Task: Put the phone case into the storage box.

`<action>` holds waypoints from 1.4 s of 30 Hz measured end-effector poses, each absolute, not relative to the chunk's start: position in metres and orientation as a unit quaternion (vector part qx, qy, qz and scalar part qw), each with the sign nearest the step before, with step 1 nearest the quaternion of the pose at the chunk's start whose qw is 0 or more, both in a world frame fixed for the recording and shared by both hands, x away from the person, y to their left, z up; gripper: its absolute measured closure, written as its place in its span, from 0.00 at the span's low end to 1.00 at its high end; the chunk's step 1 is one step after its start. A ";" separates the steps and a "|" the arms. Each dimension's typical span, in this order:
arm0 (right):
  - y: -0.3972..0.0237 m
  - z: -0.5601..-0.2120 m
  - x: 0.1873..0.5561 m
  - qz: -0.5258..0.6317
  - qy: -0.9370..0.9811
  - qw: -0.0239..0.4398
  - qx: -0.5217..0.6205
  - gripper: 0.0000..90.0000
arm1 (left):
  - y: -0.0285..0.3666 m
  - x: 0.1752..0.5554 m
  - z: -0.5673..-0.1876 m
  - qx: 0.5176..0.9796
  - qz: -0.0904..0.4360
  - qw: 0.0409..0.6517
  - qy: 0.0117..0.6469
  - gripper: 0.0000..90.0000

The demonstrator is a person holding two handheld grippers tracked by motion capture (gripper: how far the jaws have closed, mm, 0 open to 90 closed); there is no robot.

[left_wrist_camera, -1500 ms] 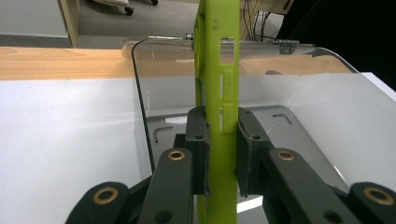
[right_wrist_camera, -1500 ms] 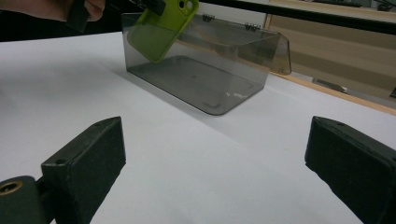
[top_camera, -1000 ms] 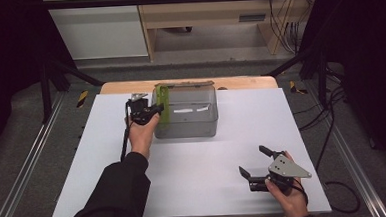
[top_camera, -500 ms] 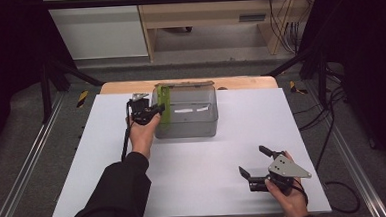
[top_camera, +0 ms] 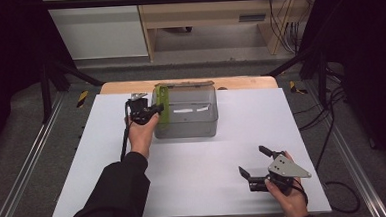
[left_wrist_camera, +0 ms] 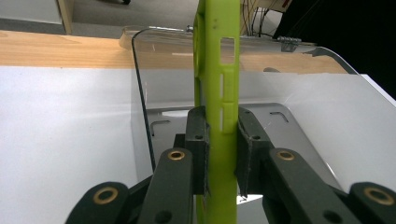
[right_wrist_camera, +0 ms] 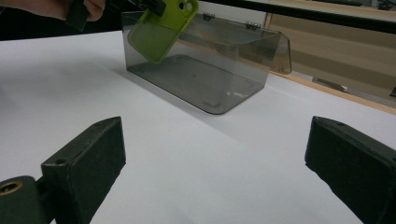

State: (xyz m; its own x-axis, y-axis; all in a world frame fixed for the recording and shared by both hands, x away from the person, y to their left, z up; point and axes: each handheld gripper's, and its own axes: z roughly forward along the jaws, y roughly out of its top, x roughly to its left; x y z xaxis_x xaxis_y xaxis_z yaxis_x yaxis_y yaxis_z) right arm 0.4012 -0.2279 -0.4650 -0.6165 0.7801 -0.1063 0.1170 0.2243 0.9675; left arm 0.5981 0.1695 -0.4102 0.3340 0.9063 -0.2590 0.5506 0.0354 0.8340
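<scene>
A lime-green phone case (top_camera: 162,104) (left_wrist_camera: 218,84) (right_wrist_camera: 161,29) stands on edge at the left end of a clear smoky plastic box (top_camera: 186,111) (right_wrist_camera: 205,65). My left gripper (top_camera: 153,110) (left_wrist_camera: 220,149) is shut on the case, its pads pressing both flat sides, holding it over the box's left wall. In the right gripper view the case hangs tilted, partly down inside the box. My right gripper (top_camera: 256,162) (right_wrist_camera: 215,163) rests open near the table's front right, nothing between its jaws.
The box sits on a white table top (top_camera: 194,163) with a wooden strip (top_camera: 189,83) along its far edge. The box's hinged lid (right_wrist_camera: 275,44) stands open at the back. Black frame rails (top_camera: 28,157) run along both sides.
</scene>
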 end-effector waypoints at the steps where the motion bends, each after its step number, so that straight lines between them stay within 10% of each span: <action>1: -0.228 -0.465 0.401 0.539 0.719 0.308 0.312 0.06 | 0.170 0.598 -0.410 0.668 0.189 0.470 0.546 0.86; 42: -0.228 -0.466 0.402 0.538 0.721 0.303 0.314 0.06 | 0.171 0.599 -0.412 0.674 0.206 0.448 0.550 0.86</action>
